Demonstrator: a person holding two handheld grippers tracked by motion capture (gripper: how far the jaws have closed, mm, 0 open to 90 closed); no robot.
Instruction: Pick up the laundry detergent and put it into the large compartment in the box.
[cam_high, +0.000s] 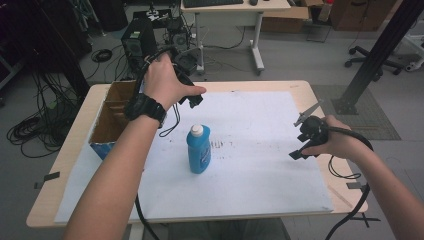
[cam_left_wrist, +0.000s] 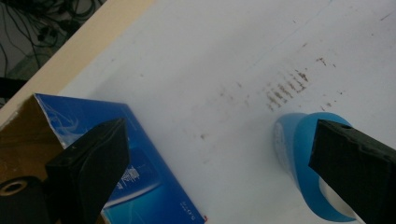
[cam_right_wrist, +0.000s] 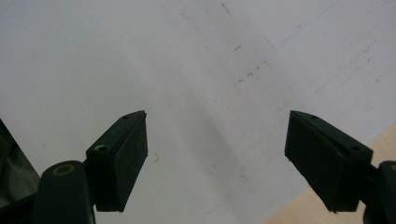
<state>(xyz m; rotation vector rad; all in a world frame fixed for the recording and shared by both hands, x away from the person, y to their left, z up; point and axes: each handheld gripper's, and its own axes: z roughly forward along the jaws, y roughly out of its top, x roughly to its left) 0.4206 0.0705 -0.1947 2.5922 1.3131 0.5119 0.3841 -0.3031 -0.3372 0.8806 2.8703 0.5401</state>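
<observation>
Your left hand-held gripper (cam_left_wrist: 219, 172) hangs agape above the upright blue plastic bottle (cam_high: 198, 150), lined up to grip; your right hand-held gripper (cam_right_wrist: 217, 161) idles, jaws spread.

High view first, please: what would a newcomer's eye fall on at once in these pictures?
A blue bottle with a white cap stands upright near the middle of the white sheet. The left gripper hangs above it with its jaws open, beside an open cardboard box at the table's left edge. The right gripper, also open, is held low over the sheet's right side.
</observation>
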